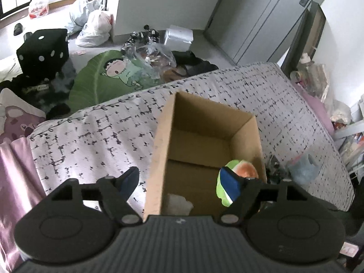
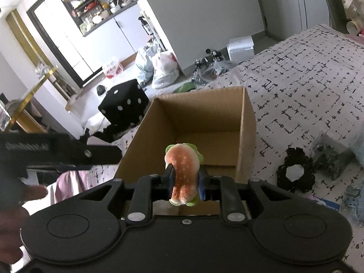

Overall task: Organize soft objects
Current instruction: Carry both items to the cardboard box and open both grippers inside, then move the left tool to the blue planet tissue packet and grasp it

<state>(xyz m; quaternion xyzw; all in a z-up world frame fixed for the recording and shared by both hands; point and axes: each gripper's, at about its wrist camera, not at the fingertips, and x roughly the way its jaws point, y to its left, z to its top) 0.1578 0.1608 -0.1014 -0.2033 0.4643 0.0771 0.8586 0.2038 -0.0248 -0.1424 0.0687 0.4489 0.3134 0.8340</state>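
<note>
An open cardboard box (image 1: 159,141) stands on the patterned bedspread (image 1: 91,141); it also shows in the right wrist view (image 2: 246,141). My right gripper (image 2: 184,182) is shut on a plush burger toy (image 2: 184,166), orange bun with green lettuce, held over the box's near edge. The same toy (image 1: 244,170) shows in the left wrist view, low in the box's right corner behind my fingertip (image 1: 229,185). My left gripper (image 1: 179,182) is open and empty, its fingers straddling the box's left wall.
A black scrunchie (image 2: 294,173) and a grey mesh pouch (image 2: 329,157) lie on the bed right of the box. A black dice cushion (image 1: 43,52), a green leaf pillow (image 1: 102,77) and plastic bags (image 1: 95,27) lie on the floor beyond.
</note>
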